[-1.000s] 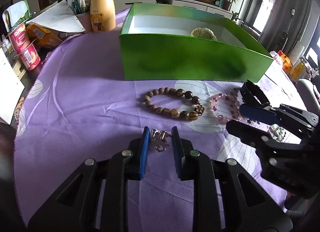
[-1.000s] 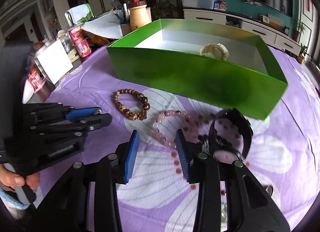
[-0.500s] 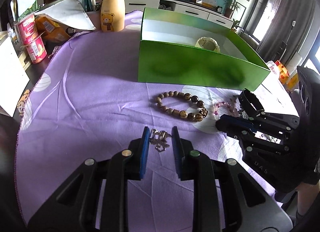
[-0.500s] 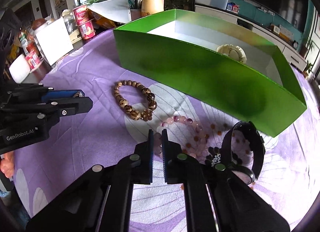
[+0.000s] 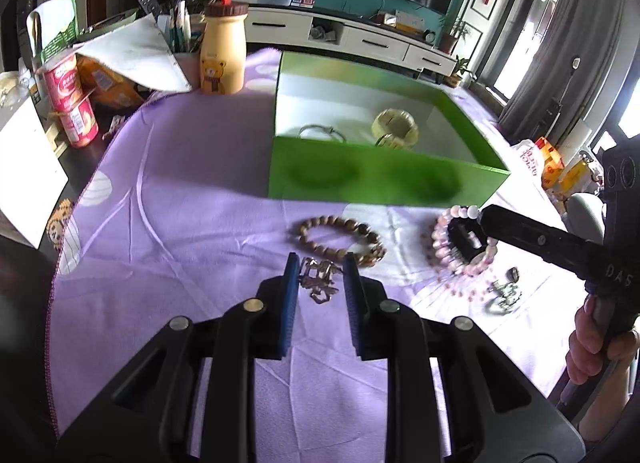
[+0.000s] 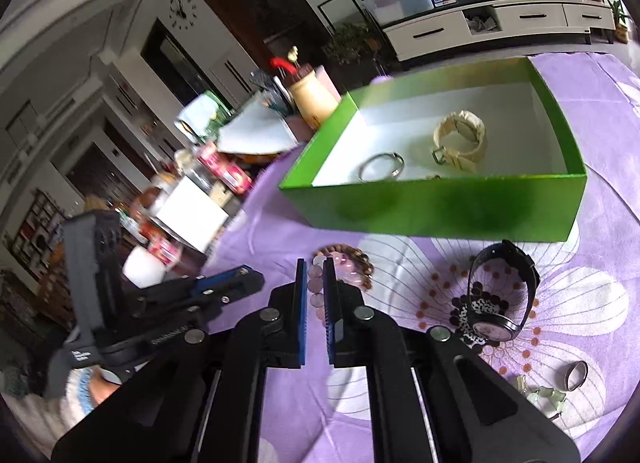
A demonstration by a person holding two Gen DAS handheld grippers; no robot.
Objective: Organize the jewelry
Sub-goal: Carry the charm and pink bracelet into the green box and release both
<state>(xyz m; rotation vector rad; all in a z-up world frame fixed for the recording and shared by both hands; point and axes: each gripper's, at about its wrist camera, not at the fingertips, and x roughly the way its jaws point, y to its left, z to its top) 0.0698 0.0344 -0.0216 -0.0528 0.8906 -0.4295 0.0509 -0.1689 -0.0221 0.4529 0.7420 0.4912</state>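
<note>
Looking across the purple cloth (image 5: pixel 192 191), we see open room on its left half, up to the fringed edge that runs down the left of the left wrist view, where red cans (image 5: pixel 70 103) and a yellow bear bottle (image 5: pixel 222 59) crowd the far corner. Beyond the loose pieces, the green box (image 5: pixel 384 179) walls off the far side; inside it lie a cream band (image 6: pixel 460 141) and a thin metal bangle (image 6: pixel 380 167). Between us and the box, a brown wooden bead bracelet (image 5: pixel 340 239) lies flat on the cloth, and a black watch (image 6: pixel 504 291) stands on its edge further right, with a ring (image 6: pixel 576 375) and a small silver piece (image 5: pixel 504 295) near the cloth's right side. Our left gripper (image 5: pixel 320 275) points downward with its blue pads closed on a small silver charm (image 5: pixel 318 283), which looks clear of the cloth. Our right gripper (image 6: pixel 315 287) is rolled to one side, and its jaws have just been closing; they now pinch a pink bead bracelet (image 5: pixel 460 243), glossy pale beads on a loop, which hangs from the tips above the cloth near the watch. A hand (image 5: pixel 596 347) grips the right tool's handle at the table's right edge.
</note>
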